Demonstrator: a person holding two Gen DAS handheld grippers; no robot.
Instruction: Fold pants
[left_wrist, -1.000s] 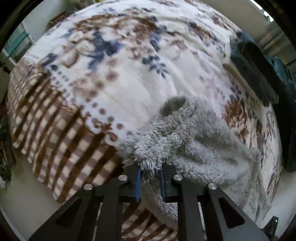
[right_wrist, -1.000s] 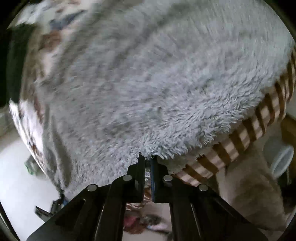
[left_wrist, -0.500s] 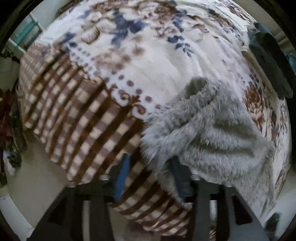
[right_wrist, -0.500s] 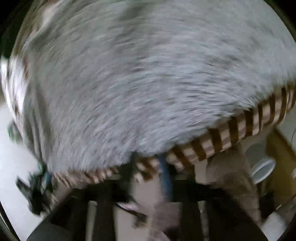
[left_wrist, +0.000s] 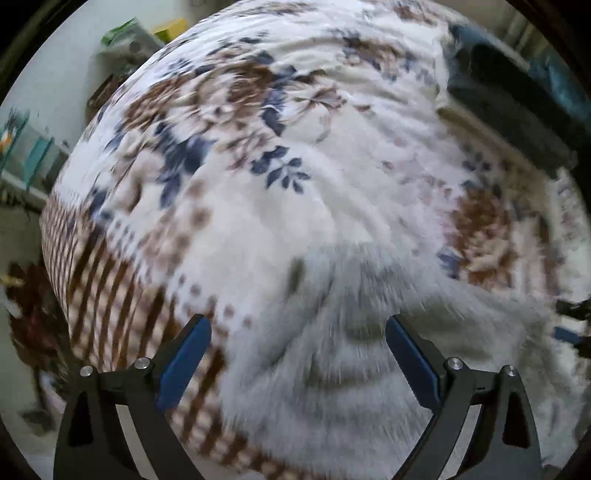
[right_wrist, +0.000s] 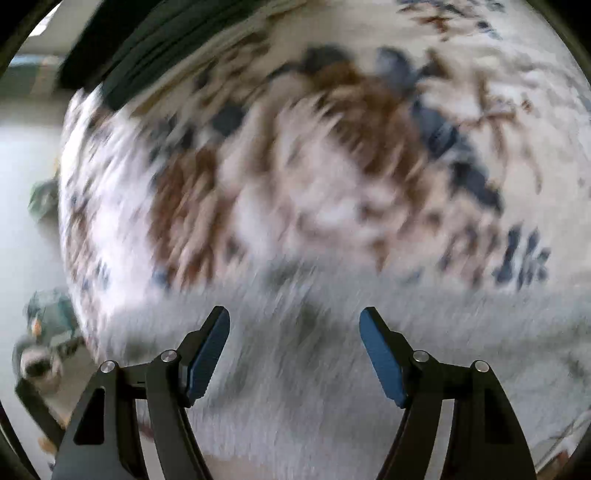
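Nearest the left wrist camera, the left tongs (left_wrist: 298, 334) stood wide and were still opening above the grey fluffy pants (left_wrist: 332, 369), the blue pads clear of the fabric and holding nothing. The right tongs (right_wrist: 294, 325) were likewise parted and opening over the same pants (right_wrist: 332, 369), with pile between the pads but none pinched. The pants lay bunched on the near edge of the bed, on its floral blanket (left_wrist: 258, 184). Left of the pants the blanket's brown checked border (left_wrist: 110, 295) hung over the edge. Beyond the pants the white, blue and brown flower print spread away, and at the bed's far right side lay a dark folded cloth (left_wrist: 517, 122). The right view was heavily blurred.
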